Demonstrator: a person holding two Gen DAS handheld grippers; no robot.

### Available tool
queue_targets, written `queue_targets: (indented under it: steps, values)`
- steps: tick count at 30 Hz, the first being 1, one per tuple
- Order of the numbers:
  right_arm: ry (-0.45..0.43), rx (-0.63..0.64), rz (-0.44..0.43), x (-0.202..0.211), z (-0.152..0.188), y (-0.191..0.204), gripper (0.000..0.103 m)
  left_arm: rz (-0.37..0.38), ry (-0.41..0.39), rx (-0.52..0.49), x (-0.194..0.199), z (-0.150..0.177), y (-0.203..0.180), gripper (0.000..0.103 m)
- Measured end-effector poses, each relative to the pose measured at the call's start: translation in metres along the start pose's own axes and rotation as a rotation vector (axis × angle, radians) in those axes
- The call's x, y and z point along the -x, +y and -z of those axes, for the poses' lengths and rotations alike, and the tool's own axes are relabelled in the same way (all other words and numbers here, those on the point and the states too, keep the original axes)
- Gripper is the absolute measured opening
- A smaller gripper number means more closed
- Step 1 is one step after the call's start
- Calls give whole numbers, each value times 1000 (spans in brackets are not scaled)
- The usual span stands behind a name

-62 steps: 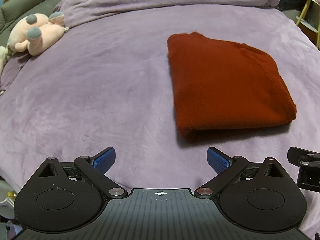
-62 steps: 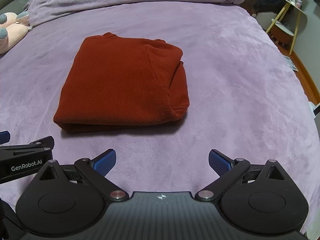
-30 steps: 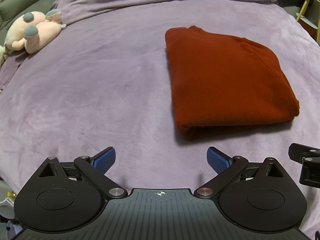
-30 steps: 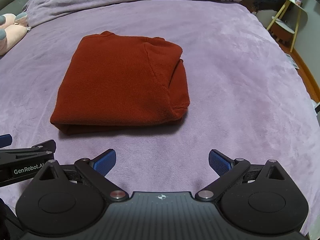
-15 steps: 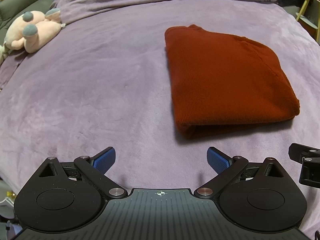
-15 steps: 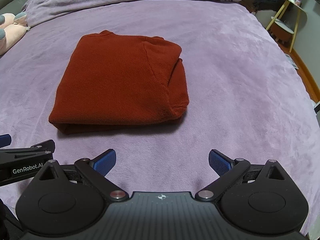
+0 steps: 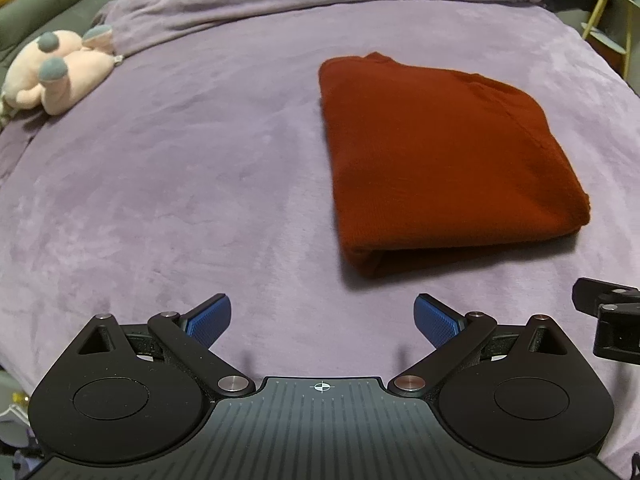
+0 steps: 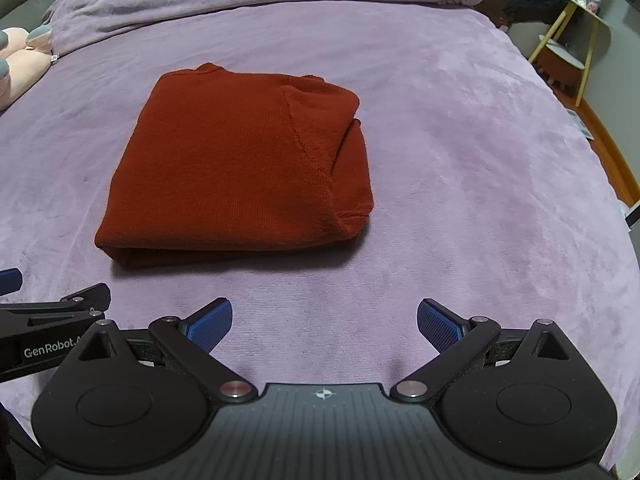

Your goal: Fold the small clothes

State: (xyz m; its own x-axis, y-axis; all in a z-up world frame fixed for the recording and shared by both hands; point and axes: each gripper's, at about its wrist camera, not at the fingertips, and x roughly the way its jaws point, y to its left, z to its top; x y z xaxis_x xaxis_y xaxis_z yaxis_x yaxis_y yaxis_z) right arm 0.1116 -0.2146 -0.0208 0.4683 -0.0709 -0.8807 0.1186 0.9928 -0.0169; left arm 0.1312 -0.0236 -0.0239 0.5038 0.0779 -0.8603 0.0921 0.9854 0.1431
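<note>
- Two grippers, both empty, hovering over the near edge of the bed (image 7: pixel 168 184), neither touching the garment.
- Far left: pink plush toy (image 7: pixel 52 72) lying on the purple blanket, well apart from the work.
- Left gripper (image 7: pixel 322 318): jaws spread wide, nothing between the blue pads (image 7: pixel 210 316), aimed at bare blanket to the left of the sweater's near edge.
- Centre: rust-red knit sweater (image 8: pixel 236 168) lying flat on the bed as a compact rectangle, thick fold along the near edge, sleeve tucked in at its right side.
- Right gripper (image 8: pixel 325 319): jaws likewise wide apart and holding nothing, pointed at the bed just short of the sweater's near right corner.
- Far right: small wooden side table (image 8: pixel 568 40) beyond the bed.
- Judgement: folding looks essentially finished, this being the release and pull-back stage.
- Next move, probably: either nothing more, or a light press to flatten the bulging right-hand corner; no fresh grasp called for.
</note>
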Motion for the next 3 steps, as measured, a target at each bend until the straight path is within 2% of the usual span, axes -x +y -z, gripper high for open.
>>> queue_targets:
  steps: [3]
  values:
    - [0,-4,0,0,0,0,99,-19,0,-17,-1,0,-3,101]
